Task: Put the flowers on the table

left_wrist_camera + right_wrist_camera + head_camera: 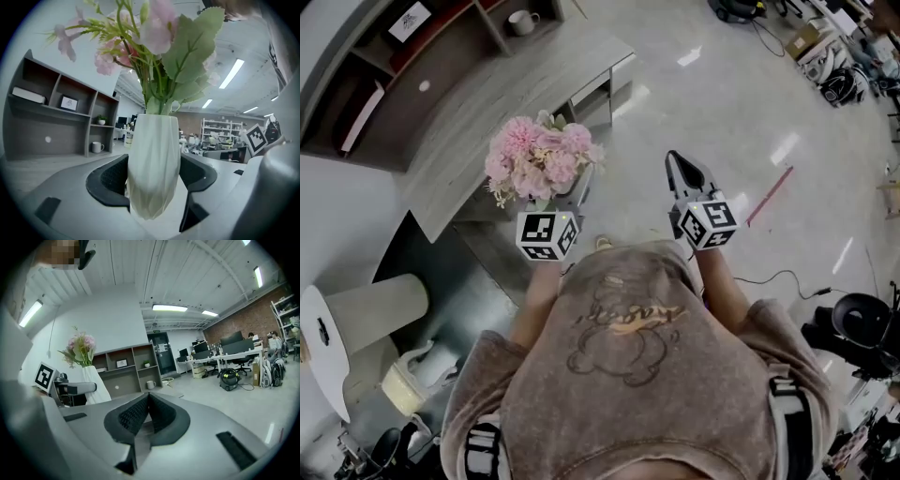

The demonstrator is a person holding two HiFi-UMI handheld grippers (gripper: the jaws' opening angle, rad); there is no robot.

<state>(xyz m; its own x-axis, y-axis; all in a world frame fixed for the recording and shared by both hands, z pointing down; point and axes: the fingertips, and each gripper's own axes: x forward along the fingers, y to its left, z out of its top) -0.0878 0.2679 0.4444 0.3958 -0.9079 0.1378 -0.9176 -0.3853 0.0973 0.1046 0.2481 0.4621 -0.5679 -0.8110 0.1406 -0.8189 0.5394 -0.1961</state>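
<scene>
My left gripper point(152, 180) is shut on a white faceted vase point(153, 164) that stands upright between its pads. Pink flowers point(539, 159) with green leaves point(187, 61) rise from the vase. In the head view the bouquet hangs over the near edge of the grey table point(487, 112), with the left gripper point(572, 202) under it. My right gripper point(684, 171) is off to the right over bare floor, shut with nothing between its jaws. The right gripper view shows the vase point(96, 385) and the left gripper's marker cube point(44, 376) at its left.
A grey shelf unit point(51, 117) behind the table holds a white mug point(97, 147), a framed picture point(69, 102) and a small plant point(101, 119). A round white stool point(356, 319) stands at the lower left. Office desks and chairs point(229, 357) lie across the glossy floor on the right.
</scene>
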